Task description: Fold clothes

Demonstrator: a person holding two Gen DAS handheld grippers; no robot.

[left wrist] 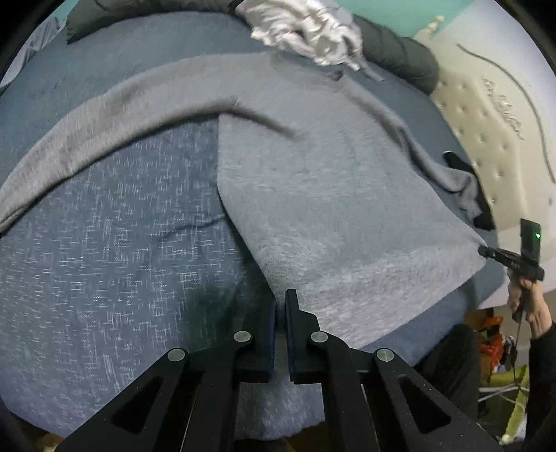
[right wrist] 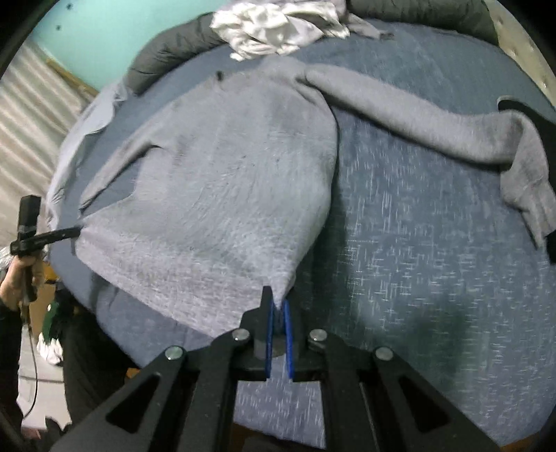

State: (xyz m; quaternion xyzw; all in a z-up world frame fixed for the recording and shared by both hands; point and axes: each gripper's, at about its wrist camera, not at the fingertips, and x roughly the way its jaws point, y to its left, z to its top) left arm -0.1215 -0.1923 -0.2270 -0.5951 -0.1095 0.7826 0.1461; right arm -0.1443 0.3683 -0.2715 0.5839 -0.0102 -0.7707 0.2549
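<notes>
A grey sweater lies spread on the blue bedspread with its hem toward me. My left gripper is shut on the hem's left corner, lifted slightly off the bed. My right gripper is shut on the hem's right corner between its blue pads. Each wrist view also catches the other gripper out at the side: the right gripper and the left gripper, both pinching the hem. One sleeve stretches far left. The other sleeve runs right and droops over a black item.
A crumpled white garment and a dark puffer jacket lie at the far end of the bed. A beige tufted mattress stands on the right. Clutter sits on the floor beyond the bed's near edge.
</notes>
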